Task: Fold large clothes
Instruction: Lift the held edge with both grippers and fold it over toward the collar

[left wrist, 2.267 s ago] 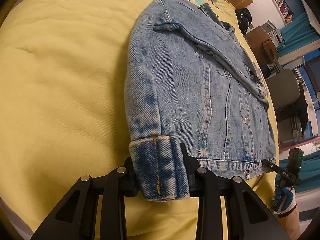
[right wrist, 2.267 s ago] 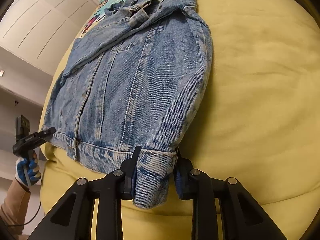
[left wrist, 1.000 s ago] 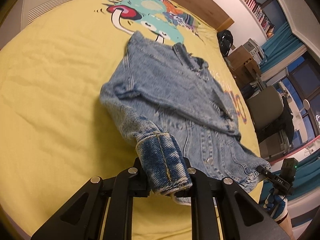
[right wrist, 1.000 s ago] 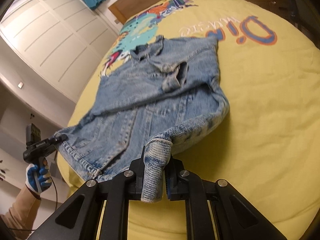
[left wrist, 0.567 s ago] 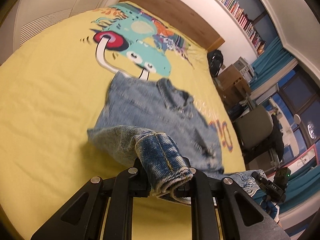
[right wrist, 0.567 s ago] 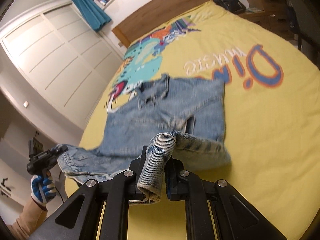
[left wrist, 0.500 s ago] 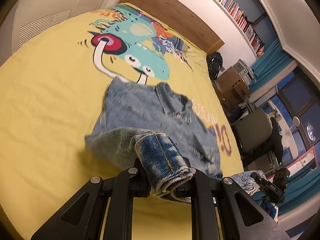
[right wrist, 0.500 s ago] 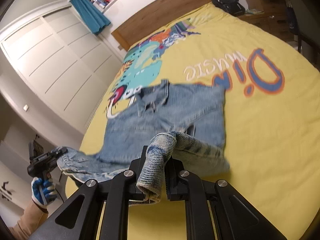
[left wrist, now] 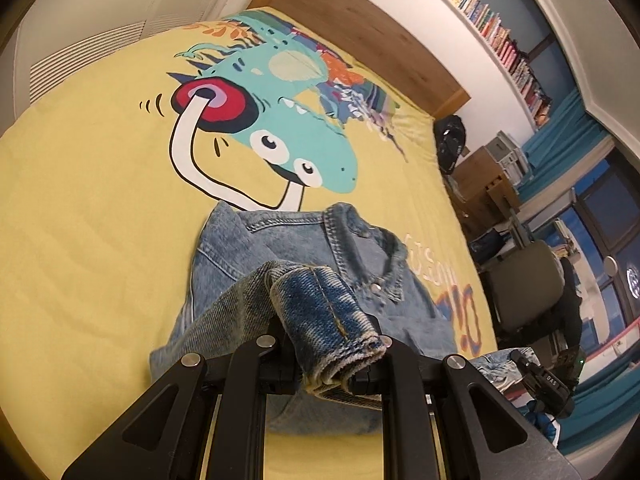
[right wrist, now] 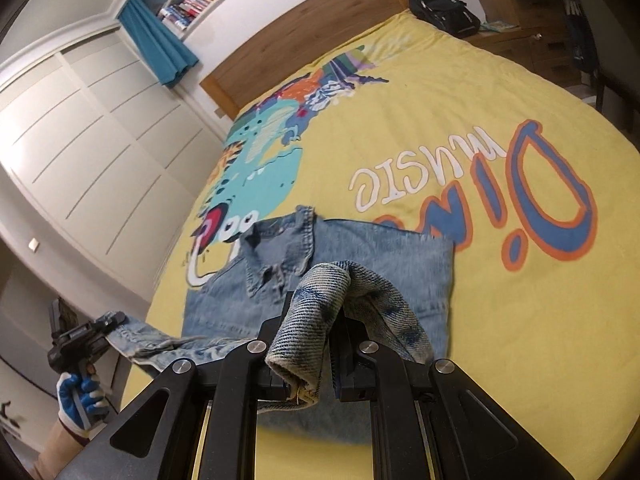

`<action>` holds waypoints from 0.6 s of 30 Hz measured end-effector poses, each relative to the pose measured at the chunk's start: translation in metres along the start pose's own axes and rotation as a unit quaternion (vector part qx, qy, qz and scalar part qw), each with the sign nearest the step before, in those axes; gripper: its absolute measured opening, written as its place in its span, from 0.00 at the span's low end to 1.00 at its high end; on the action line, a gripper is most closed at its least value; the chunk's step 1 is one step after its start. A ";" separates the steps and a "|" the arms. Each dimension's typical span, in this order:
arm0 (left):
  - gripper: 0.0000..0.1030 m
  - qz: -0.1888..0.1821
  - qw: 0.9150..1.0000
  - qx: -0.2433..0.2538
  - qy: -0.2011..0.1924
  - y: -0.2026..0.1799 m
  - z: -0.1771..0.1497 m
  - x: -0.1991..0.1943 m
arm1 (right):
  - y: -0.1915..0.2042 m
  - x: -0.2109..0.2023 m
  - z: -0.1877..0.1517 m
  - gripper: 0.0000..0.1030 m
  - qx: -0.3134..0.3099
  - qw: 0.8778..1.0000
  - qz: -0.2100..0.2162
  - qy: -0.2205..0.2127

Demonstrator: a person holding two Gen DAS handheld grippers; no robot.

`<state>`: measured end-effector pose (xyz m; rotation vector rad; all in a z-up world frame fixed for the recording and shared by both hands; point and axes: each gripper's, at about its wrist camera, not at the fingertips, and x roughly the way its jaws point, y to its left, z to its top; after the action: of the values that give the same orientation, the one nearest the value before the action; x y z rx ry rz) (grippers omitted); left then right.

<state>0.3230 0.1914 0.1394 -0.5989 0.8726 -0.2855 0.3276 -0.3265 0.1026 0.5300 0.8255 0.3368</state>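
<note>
I've got the denim jacket point(left wrist: 280, 256) lying collar-up on the yellow bedspread point(left wrist: 88, 208), and both lower corners are up off the bed. My left gripper point(left wrist: 332, 354) is clenched on the bunched cuff and hem, my right gripper point(right wrist: 310, 354) is pinching the other corner. To land this fold well, I want both hands level and matched, carrying the hem toward the collar point(right wrist: 280, 240), then lowering it flat before letting go, or the thick denim will likely bunch.
</note>
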 end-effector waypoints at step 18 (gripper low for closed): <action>0.12 0.052 0.998 -0.028 0.026 0.031 0.015 0.068 | -0.032 0.072 0.015 0.14 0.024 0.999 -0.018 0.014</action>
<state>0.3767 0.1898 0.0855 -0.5978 0.9604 -0.1840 0.3880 -0.3228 0.0495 0.5550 0.8702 0.2927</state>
